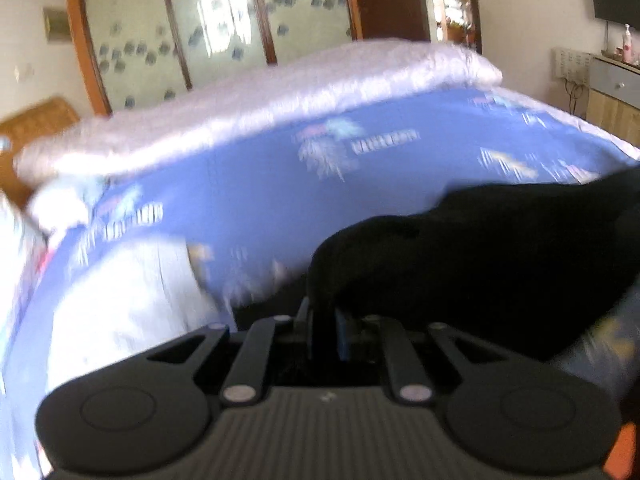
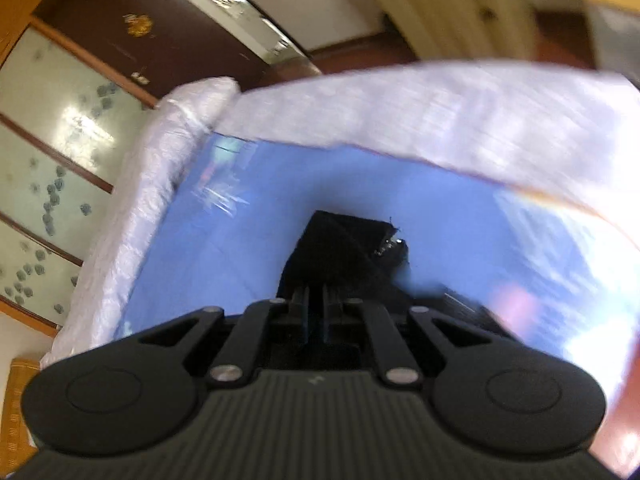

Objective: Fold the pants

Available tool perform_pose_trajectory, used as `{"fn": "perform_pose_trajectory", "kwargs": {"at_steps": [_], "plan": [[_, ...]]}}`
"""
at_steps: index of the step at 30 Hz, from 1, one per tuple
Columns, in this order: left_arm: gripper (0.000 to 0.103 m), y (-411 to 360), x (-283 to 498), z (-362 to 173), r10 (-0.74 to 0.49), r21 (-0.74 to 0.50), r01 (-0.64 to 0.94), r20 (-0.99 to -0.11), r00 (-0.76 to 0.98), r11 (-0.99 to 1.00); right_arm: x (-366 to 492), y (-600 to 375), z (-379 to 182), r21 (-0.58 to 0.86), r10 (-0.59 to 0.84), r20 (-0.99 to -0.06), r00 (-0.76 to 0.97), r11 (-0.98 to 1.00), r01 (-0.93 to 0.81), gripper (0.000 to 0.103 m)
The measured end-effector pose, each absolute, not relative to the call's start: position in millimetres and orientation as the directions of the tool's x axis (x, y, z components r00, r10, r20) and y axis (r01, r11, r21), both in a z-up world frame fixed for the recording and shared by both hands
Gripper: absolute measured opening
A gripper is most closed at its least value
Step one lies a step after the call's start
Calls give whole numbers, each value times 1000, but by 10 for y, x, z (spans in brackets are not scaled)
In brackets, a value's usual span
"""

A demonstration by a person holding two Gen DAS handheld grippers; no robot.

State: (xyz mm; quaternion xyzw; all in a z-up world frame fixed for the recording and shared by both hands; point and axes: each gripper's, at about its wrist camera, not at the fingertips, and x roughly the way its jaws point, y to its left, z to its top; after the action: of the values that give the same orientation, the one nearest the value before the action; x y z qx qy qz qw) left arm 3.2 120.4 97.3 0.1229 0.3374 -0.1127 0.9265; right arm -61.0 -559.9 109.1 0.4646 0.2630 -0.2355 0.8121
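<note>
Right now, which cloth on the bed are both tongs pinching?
The black pants, the only dark cloth. The blue sheet and white quilt lie untouched beyond the left tongs and right tongs.

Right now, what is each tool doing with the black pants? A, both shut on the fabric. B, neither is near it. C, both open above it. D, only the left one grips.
A: the left tool and the right tool are each shut on the black pants over the blue sheet.
</note>
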Motion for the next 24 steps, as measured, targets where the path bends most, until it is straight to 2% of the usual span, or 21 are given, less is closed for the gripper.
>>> {"fn": "perform_pose_trajectory", "kwargs": {"at_steps": [2, 4, 6, 7, 8, 9, 10, 14, 17, 18, 21, 24], "plan": [[19, 1207, -175, 767, -117, 126, 292, -715, 690, 948, -963, -5552, 813, 603, -128, -696, 707, 431, 671, 14], [23, 1203, -335, 621, -91, 121, 271, -751, 655, 955, -1195, -5526, 554, 596, -122, -726, 677, 380, 708, 10], [25, 1286, -441, 646, -128, 55, 257, -755, 643, 965, -1451, -5524, 402, 715, -79, -654, 753, 261, 648, 12], [26, 1337, -476, 702, -147, 17, 242, -751, 643, 970, -1559, -5499, 374, 755, -77, -623, 778, 202, 624, 20], [29, 1402, -535, 778, -168, -25, 222, -739, 653, 975, -1628, -5460, 385, 767, -92, -609, 788, 187, 614, 39], [34, 1484, -596, 872, -180, -62, 195, -714, 676, 979, -1687, -5405, 429, 761, -123, -606, 786, 197, 618, 44], [37, 1602, -696, 949, -189, -99, 168, -687, 701, 981, -1735, -5345, 493, 747, -157, -609, 777, 214, 629, 46], [38, 1983, -822, 1242, -205, -254, 57, -611, 764, 966, -1876, -5131, 748, 733, -220, -569, 792, 301, 610, 45], [38, 2124, -789, 1348, -196, -306, 11, -583, 789, 952, -1897, -4898, 962, 734, -203, -520, 830, 392, 555, 45], [42, 2129, -740, 1357, -196, -315, 3, -580, 791, 949, -1888, -4875, 993, 734, -184, -506, 843, 422, 533, 45], [55, 2042, -478, 1249, -154, -290, -48, -633, 758, 956, -1663, -4536, 1204, 714, -94, -484, 870, 532, 455, 45], [58, 2049, -86, 1055, -132, -271, -97, -714, 687, 958, -1363, -4114, 1333, 679, 16, -486, 874, 636, 366, 45]]}}
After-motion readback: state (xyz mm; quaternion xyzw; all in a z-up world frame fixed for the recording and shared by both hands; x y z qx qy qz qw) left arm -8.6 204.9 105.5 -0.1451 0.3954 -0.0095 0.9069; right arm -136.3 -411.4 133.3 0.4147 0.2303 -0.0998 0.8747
